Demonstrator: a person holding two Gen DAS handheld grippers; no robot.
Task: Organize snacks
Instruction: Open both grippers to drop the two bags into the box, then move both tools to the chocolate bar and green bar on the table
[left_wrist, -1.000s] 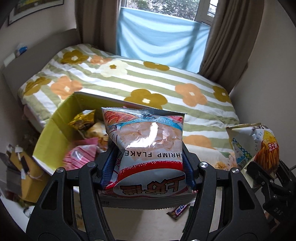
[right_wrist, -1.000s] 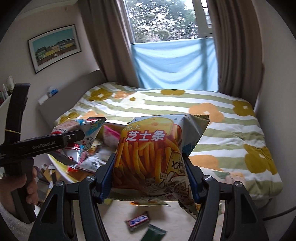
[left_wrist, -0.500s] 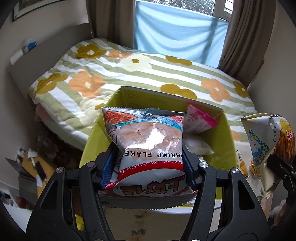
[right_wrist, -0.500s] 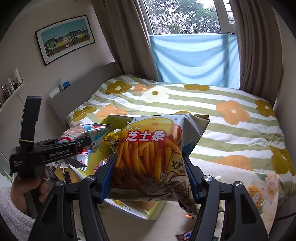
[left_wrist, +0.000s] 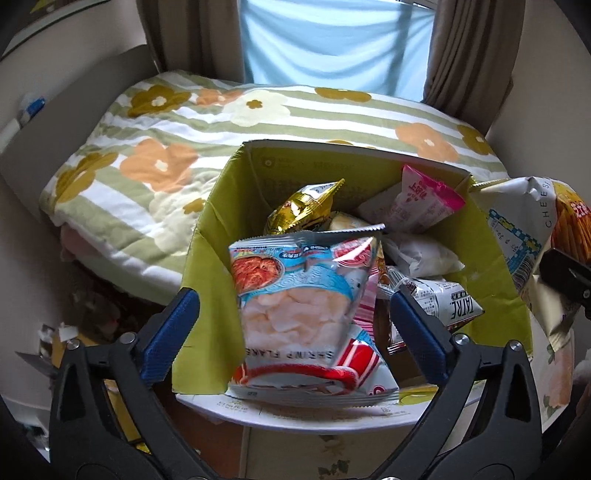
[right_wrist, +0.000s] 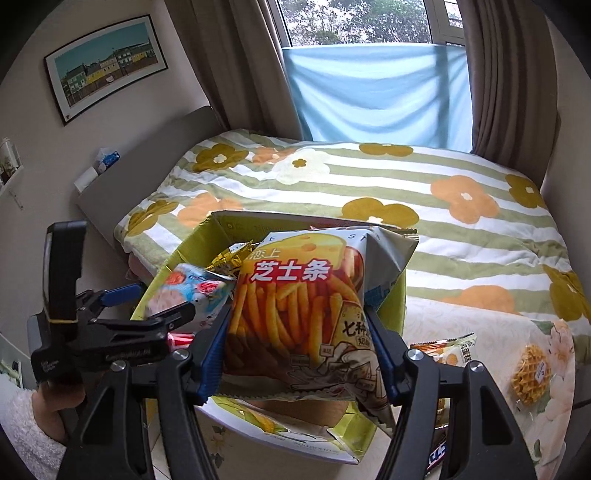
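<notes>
Left wrist view: left gripper (left_wrist: 293, 310), jaws just opened wide, pads clear of the shrimp flake bag (left_wrist: 306, 314) lying between them over the green-lined cardboard box (left_wrist: 214, 229) of snacks. Right wrist view: right gripper (right_wrist: 299, 347) clamped on the cheese stick bag (right_wrist: 295, 314), above that box's near edge.

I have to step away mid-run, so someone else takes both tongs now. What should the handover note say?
Left tongs: jaws have just been opening; the shrimp flake bag sits loose between them, dropping into the yellow-green box.
Right tongs: shut on the cheese stick bag, held over the box's near edge.
Done: the box already holds a gold packet, a pink packet and other packs.
Left: release the cheese sticks into the box, then collect the waffle and the wrapped snack lying beside the box.
</notes>
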